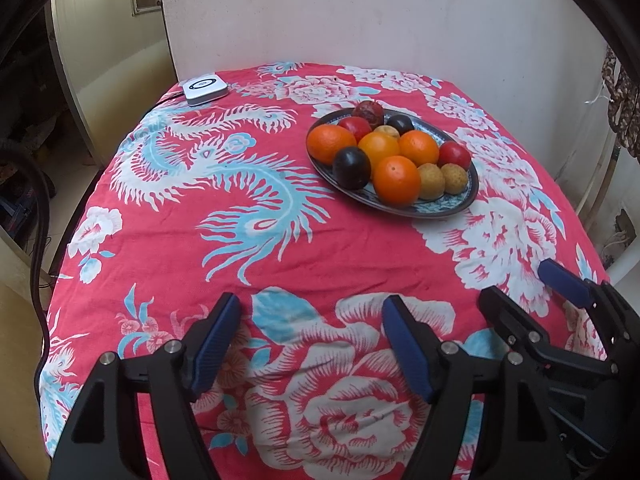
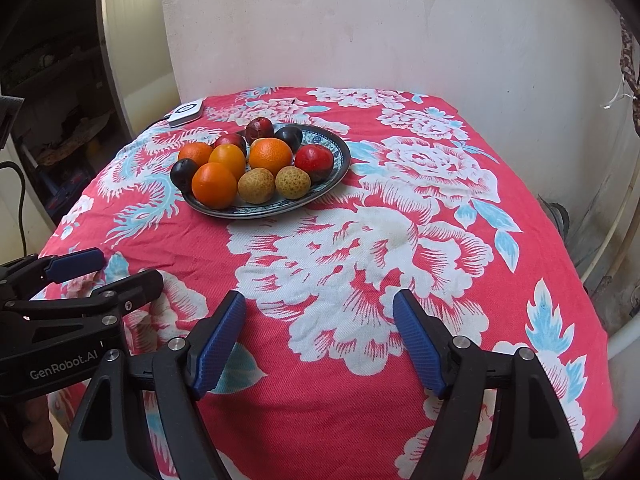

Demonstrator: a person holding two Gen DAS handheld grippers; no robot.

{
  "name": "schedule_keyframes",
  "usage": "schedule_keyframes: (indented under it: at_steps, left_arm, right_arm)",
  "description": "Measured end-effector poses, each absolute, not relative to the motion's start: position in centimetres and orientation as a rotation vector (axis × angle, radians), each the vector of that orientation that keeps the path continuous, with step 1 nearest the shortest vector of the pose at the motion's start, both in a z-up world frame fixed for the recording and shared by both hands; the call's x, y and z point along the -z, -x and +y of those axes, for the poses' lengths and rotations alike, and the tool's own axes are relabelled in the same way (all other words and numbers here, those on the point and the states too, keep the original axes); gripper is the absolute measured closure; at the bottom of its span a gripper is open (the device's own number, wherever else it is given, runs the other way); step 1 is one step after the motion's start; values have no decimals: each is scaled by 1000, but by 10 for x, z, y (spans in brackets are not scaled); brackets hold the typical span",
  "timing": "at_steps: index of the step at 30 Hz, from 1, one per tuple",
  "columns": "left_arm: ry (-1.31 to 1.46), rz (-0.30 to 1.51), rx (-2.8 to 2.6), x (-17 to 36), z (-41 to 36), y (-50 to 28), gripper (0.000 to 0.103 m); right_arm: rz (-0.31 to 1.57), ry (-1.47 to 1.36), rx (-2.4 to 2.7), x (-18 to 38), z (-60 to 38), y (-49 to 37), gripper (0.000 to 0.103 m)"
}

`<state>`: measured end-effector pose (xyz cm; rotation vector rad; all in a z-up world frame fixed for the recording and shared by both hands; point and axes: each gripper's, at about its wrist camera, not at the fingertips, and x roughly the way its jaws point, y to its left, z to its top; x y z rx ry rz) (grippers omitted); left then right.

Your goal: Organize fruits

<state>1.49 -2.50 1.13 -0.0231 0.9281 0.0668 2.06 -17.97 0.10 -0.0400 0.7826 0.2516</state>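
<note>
An oval patterned plate (image 1: 440,211) (image 2: 262,212) sits toward the back of a red flowered tablecloth (image 1: 240,240) (image 2: 400,240). It holds several oranges (image 1: 397,180) (image 2: 214,185), dark plums (image 1: 351,168) (image 2: 183,173), red fruits (image 1: 454,155) (image 2: 314,159) and tan rough-skinned fruits (image 1: 431,181) (image 2: 293,182). My left gripper (image 1: 312,310) (image 2: 126,267) hovers open over the near cloth, nothing between its blue pads. My right gripper (image 2: 320,302) (image 1: 520,282) hangs open beside it, also holding nothing. Both are well short of the plate.
A small white square device (image 1: 205,88) (image 2: 185,113) with a cable lies at the back left corner. A pale wall (image 1: 380,20) (image 2: 360,20) stands right behind the table. The cloth drops off at the left and right table edges.
</note>
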Motion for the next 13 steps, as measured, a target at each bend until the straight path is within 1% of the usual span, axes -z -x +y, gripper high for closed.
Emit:
schedule_keyframes:
  at_steps: [13]
  left_arm:
    - [26,934,-58,-12,-23,-16,26]
  right_arm:
    - [801,22,-257,-3,-182,-25,25]
